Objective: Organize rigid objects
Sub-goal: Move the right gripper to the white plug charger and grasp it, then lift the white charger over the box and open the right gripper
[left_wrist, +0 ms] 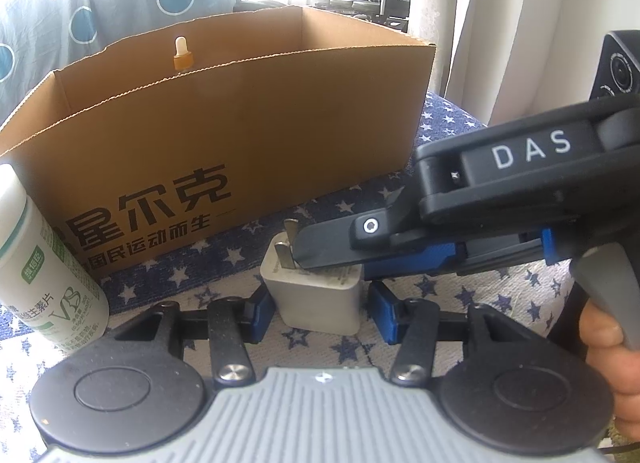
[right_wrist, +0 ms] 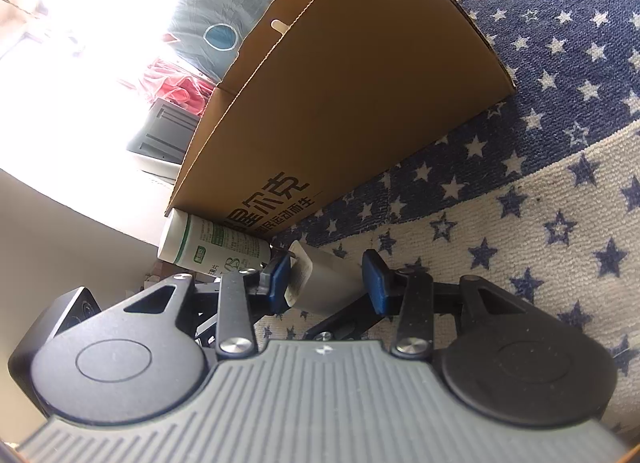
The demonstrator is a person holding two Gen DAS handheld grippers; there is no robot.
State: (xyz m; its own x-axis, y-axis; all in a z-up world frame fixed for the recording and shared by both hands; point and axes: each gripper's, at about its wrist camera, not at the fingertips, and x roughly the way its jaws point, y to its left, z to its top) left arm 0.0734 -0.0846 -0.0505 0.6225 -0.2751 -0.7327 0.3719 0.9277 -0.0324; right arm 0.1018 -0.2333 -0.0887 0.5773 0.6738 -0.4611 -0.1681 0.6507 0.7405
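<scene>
A white plug charger [left_wrist: 316, 295] stands on the star-patterned cloth with its prongs up. My left gripper [left_wrist: 318, 313] is open, its blue pads on either side of the charger, close but apart. My right gripper [left_wrist: 320, 259] reaches in from the right over the charger's top. In the right wrist view the right gripper [right_wrist: 328, 283] is open around the charger [right_wrist: 324, 283], one pad near the prong end. A white vitamin bottle [left_wrist: 44, 275] stands at the left; it also shows in the right wrist view [right_wrist: 208, 243].
An open cardboard box [left_wrist: 248, 135] with printed characters stands just behind the charger; it also shows in the right wrist view [right_wrist: 360, 95]. A dropper bottle top [left_wrist: 183, 53] shows inside the box. Curtains hang at the right.
</scene>
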